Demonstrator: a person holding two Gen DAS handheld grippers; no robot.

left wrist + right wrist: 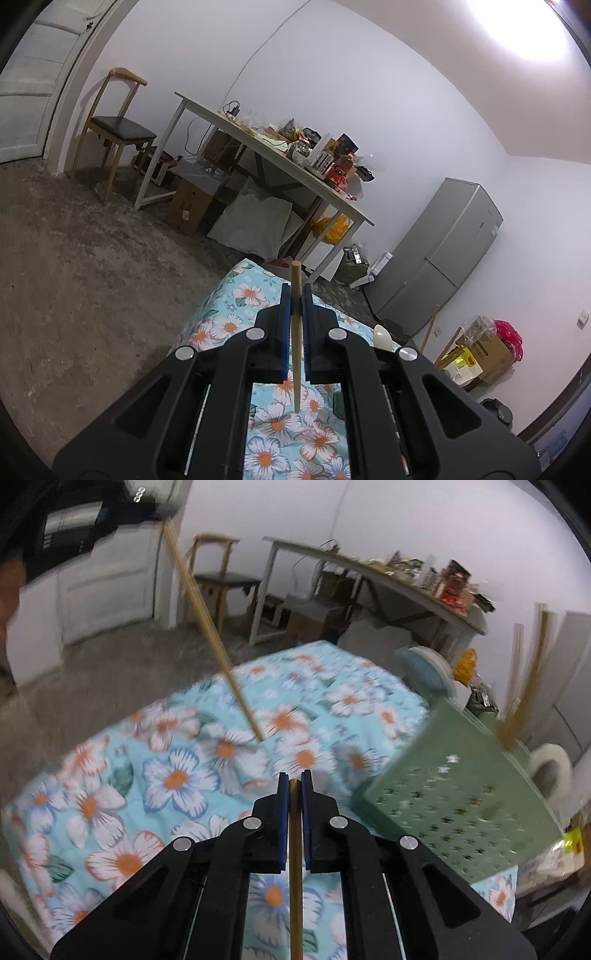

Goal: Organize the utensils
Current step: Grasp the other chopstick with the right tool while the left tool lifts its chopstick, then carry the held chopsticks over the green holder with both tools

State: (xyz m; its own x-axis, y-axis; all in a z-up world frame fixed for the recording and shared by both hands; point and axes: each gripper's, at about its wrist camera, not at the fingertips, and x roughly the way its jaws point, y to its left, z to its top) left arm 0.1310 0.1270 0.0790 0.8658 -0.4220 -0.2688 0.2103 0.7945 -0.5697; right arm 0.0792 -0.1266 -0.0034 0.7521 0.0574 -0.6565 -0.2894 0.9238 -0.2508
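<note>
Both grippers hold a stick each. Left gripper (294,291) has its blue pads squeezed on a light wooden chopstick (296,332), which stands up between them; its top pokes out past the tips and its thin end hangs down over the flowery cloth (236,321). Right gripper (294,777) is pinched tight on a darker chopstick (294,867) that runs straight back between its pads. Seen from the right wrist, the light chopstick slants across, its tip near the cloth. A green basket (454,805) with little holes sits just to the right of the right gripper.
</note>
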